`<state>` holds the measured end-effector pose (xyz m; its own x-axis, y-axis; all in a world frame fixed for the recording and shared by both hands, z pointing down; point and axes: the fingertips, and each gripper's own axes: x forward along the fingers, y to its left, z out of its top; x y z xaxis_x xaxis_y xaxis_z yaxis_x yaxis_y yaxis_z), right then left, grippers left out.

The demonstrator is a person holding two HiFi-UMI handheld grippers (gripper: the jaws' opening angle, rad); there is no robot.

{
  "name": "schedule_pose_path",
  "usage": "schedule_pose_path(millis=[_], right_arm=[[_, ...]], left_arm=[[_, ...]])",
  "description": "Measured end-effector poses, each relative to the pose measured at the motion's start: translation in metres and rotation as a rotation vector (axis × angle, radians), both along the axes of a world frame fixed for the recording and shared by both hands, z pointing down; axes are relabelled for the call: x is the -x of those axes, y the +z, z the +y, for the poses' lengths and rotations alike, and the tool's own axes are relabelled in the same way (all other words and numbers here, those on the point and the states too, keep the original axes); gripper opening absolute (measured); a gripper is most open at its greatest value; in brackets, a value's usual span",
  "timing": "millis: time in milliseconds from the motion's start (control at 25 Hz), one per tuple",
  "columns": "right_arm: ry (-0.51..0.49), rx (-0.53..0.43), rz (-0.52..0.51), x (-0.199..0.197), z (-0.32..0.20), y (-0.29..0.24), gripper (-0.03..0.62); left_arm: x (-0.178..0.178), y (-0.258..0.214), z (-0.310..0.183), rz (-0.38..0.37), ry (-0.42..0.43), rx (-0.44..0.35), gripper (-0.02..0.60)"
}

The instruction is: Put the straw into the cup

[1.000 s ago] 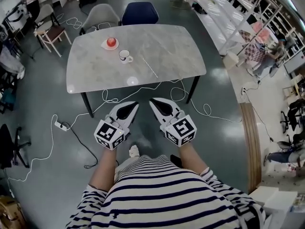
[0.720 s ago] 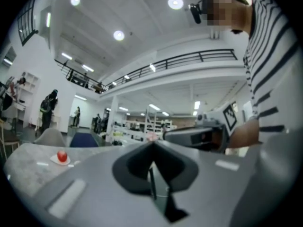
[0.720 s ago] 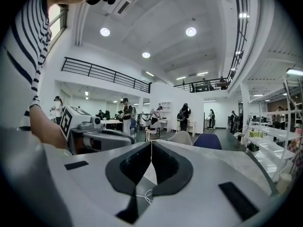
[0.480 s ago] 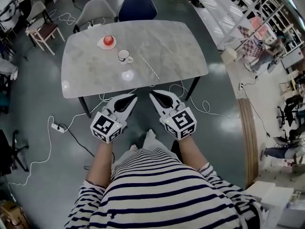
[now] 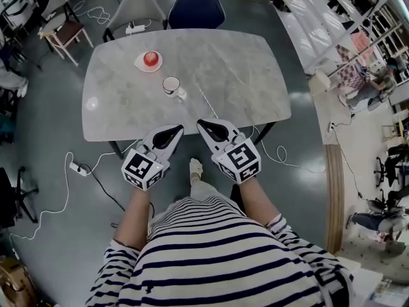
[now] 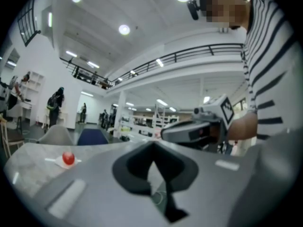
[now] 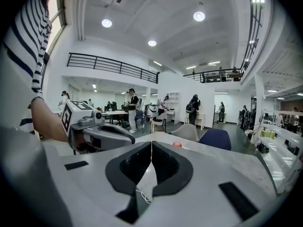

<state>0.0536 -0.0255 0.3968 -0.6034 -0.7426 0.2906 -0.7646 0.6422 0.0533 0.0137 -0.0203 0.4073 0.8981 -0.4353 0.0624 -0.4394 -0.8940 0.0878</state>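
Observation:
A white cup [image 5: 170, 85] with a handle stands on the marble table [image 5: 243, 62], left of centre. A thin white straw [image 5: 206, 99] lies flat just right of the cup, slanting toward the near edge. My left gripper [image 5: 178, 128] and right gripper [image 5: 199, 123] hover side by side at the table's near edge, short of both objects. Each is shut with nothing between its jaws. In the left gripper view the left gripper's [image 6: 152, 144] jaws meet at the tip. The right gripper's [image 7: 151, 144] jaws also meet in its own view.
A red fruit on a small white plate [image 5: 149, 60] sits behind the cup, the fruit [image 6: 68, 158] also visible from the left. A grey chair [image 5: 133, 10] and a blue chair [image 5: 195, 10] stand at the far side. Cables [image 5: 89, 171] trail over the floor.
The person has stepped toward the table. Both grippers, earlier over the floor, now reach its near edge. They stay shut.

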Motion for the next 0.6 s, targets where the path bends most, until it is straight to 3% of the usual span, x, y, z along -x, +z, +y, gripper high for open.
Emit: schedule_pose_path(millis=[320, 600], right_arm=[[-0.048, 0.025, -0.002, -0.031, -0.08, -0.002, 0.006], [-0.113, 0.072, 0.016, -0.049, -0.121, 0.007, 0.006]], left_arm=[[-0.032, 0.0, -0.081, 0.003, -0.031, 0.023, 0.008], [-0.055, 0.014, -0.119, -0.019, -0.044, 0.041, 0.008]])
